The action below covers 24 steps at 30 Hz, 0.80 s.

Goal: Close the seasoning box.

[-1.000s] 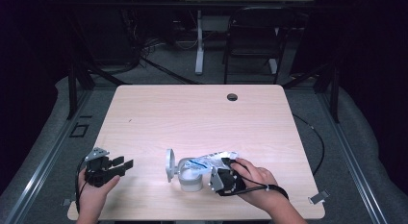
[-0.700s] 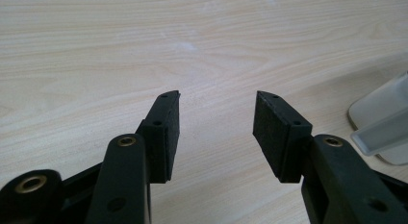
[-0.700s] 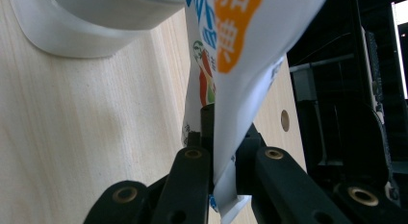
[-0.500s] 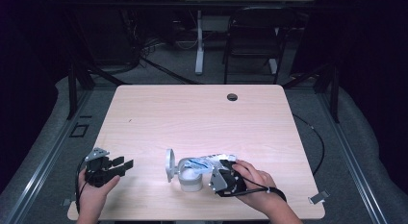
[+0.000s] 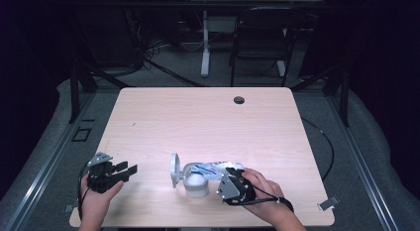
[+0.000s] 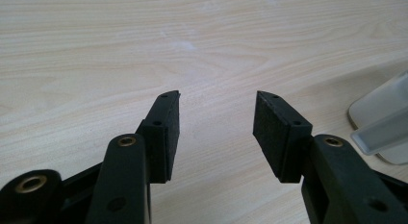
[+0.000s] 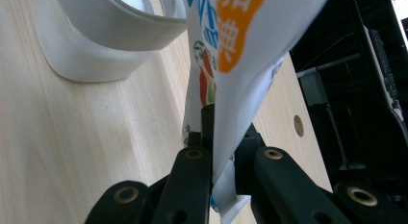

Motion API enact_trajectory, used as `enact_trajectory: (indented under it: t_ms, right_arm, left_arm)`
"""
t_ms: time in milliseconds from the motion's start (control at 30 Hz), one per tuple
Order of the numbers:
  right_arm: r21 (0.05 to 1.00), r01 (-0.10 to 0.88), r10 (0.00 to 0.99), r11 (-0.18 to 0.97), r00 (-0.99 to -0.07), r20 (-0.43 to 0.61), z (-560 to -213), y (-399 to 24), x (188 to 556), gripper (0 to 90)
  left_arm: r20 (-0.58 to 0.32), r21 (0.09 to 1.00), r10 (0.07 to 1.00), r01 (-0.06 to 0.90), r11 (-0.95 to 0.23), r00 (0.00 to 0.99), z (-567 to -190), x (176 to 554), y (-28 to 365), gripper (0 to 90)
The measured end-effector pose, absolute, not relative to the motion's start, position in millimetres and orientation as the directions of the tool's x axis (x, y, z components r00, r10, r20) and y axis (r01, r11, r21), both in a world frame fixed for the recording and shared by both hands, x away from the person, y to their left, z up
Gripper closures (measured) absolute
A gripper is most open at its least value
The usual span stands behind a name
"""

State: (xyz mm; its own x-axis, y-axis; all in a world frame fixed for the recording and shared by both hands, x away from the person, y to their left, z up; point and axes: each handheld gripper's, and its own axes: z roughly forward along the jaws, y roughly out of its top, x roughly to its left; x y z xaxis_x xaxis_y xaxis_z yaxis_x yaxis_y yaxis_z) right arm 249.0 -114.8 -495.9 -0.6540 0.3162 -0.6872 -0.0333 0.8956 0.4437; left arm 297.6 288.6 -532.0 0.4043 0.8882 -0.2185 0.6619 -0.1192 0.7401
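Right gripper [image 7: 219,152] jaws are clamped on a printed packet [image 7: 240,65], tilted over the white jar [image 5: 195,182] near the table's [image 5: 208,122] front edge. The jar's hinged lid [image 5: 175,170] stands flipped up on its left. Left gripper [image 6: 216,128] sits spread with nothing between the jaws, resting low at the front-left corner, well apart from the jar.

Blk fingers [image 6: 163,132] w/ brass screws

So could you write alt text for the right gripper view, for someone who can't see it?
Two black jaws of the right gripper pinch a white printed packet with orange and blue markings, holding it beside an open white container that rests on a pale wooden table.
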Motion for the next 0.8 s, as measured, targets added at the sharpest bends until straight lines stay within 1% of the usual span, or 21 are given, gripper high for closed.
enact_trajectory:
  t_ms: [300,367,400,500,667,800]
  right_arm:
    - [0.479,-0.019,0.351,0.878,-0.654,-0.670,-499.7,-116.3,248.1,87.5]
    - [0.506,-0.018,0.372,0.863,-0.653,-0.659,-500.2,-117.2,248.3,87.5]
    - [0.494,-0.013,0.367,0.870,-0.654,-0.662,-498.2,-118.0,248.3,87.5]
    - [0.538,-0.007,0.400,0.843,-0.660,-0.636,-498.2,-119.2,248.5,87.6]
    - [0.545,-0.005,0.404,0.838,-0.666,-0.628,-499.8,-117.3,248.3,87.7]
    - [0.573,0.003,0.426,0.820,-0.672,-0.606,-501.2,-117.1,251.2,87.7]
  left_arm:
    - [-0.219,0.738,0.886,0.664,-0.124,0.409,-532.6,297.6,287.9,52.6]
    - [-0.217,0.739,0.888,0.663,-0.123,0.406,-532.8,297.6,287.4,52.6]
    - [-0.217,0.738,0.888,0.663,-0.123,0.406,-533.0,297.7,287.2,52.6]
    - [-0.215,0.733,0.885,0.668,-0.133,0.413,-533.6,297.9,287.3,52.6]
    - [-0.217,0.726,0.885,0.674,-0.136,0.412,-533.8,297.9,287.1,52.6]
    - [-0.218,0.726,0.884,0.674,-0.136,0.413,-534.0,297.9,287.3,52.6]
